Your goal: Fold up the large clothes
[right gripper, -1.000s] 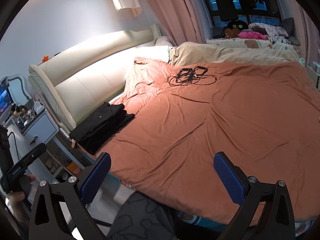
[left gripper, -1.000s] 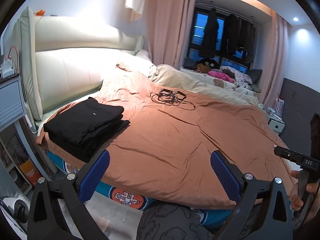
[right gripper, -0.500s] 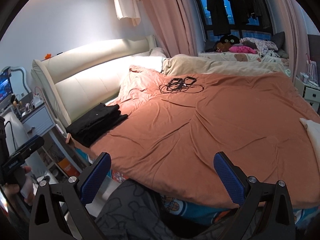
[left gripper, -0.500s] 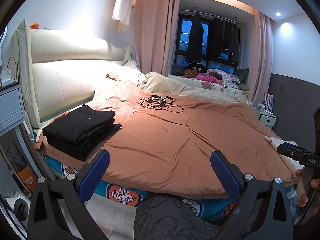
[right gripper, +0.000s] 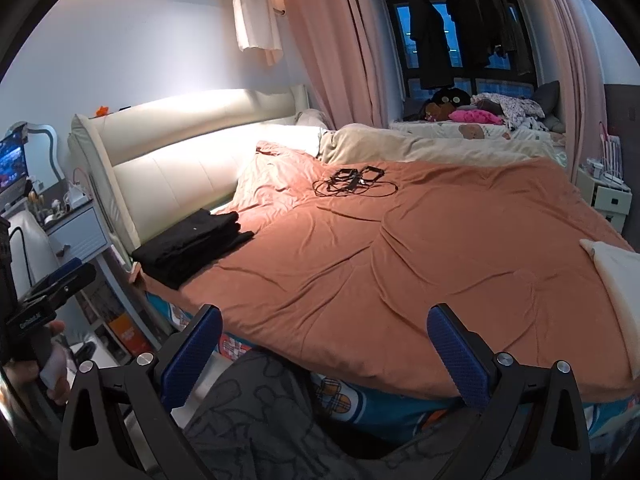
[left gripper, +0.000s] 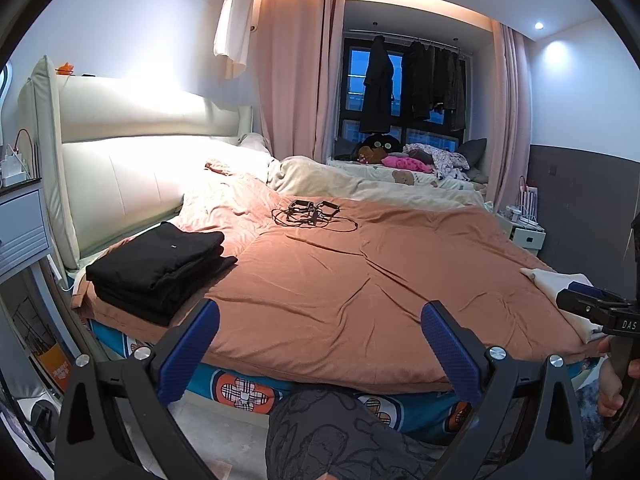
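Observation:
A stack of folded black clothes (left gripper: 160, 268) lies on the near left corner of the bed; it also shows in the right wrist view (right gripper: 192, 244). A cream garment (left gripper: 560, 292) lies at the bed's right edge, also in the right wrist view (right gripper: 616, 272). My left gripper (left gripper: 320, 344) is open and empty, held off the foot of the bed. My right gripper (right gripper: 324, 344) is open and empty too, beside it. Each gripper shows at the edge of the other's view.
An orange-brown quilt (left gripper: 360, 280) covers the bed. A tangle of black cables (left gripper: 312, 214) lies mid-bed. A beige blanket (left gripper: 360, 188) lies behind. A cream headboard (left gripper: 120, 152) and nightstand (left gripper: 20, 224) stand left. My patterned-trousered knee (left gripper: 332, 432) is below.
Both grippers have tilted up and drawn back from the bed, so more of the room and the bed's foot shows. The cream garment has come into view at the right.

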Motion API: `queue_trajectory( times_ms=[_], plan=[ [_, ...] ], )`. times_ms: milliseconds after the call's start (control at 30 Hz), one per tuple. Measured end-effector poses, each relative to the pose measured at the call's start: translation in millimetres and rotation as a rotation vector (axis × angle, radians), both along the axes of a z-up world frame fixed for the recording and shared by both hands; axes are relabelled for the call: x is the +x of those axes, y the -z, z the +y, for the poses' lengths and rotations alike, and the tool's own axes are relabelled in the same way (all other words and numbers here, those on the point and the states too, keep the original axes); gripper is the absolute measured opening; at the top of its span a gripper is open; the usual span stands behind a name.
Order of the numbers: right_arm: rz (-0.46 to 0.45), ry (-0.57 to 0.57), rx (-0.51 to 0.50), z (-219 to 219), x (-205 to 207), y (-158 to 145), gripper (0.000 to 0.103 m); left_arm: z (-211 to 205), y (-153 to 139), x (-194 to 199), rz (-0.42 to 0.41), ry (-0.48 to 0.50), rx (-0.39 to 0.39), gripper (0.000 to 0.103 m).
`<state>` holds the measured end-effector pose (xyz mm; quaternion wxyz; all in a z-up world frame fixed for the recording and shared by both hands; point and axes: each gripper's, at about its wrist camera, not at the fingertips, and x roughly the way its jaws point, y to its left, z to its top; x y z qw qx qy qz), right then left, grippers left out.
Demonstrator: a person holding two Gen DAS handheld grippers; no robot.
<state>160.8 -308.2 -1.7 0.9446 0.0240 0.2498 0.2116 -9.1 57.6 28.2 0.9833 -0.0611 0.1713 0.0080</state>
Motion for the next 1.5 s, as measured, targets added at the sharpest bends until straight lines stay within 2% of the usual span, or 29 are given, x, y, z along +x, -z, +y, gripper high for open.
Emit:
queue_trajectory(
  times_ms=[367,533,1500],
  plan=[
    [0.007,0.015,0.014,-4,0,0,0.103,-7,-7,-7,-0.018,-0.014,0.016,0.103],
    [0.007,0.027,0.021,-9,-1,-1,0.103,-13,-10,-10,-0.024,-0.020,0.047,0.103],
    [-0.007,0.036,0.006,-12,-5,-6,0.103,-12,-14,-9,-0.022,-0.001,0.019,0.103]
  ],
)
